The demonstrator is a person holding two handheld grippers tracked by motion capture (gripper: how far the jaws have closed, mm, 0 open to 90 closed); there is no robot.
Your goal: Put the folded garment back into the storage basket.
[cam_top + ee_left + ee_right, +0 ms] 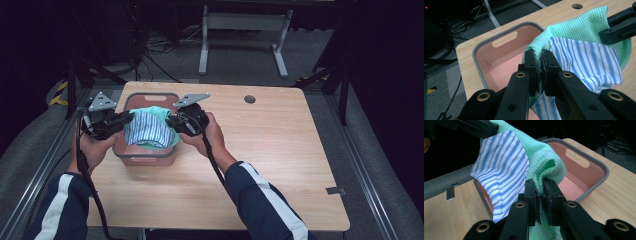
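A green waffle-weave cloth (161,113) with a blue-and-white striped cloth (148,131) lying over it hangs stretched above a pink bin with a grey rim (145,156). My left gripper (129,118) is shut on the cloths' left edge. My right gripper (169,120) is shut on their right edge. In the left gripper view the jaws pinch the green cloth (574,27) beside the striped cloth (589,60), with the bin (499,57) behind and below. The right gripper view has the green cloth (544,162) pinched between the jaws, the striped cloth (501,167) to its left and the bin (586,170) behind.
The bin stands at the left of a light wooden table (270,150) with a round cable hole (250,99) near its back edge. A metal frame leg (204,45) and cables lie on the floor behind. Rails run along both table sides.
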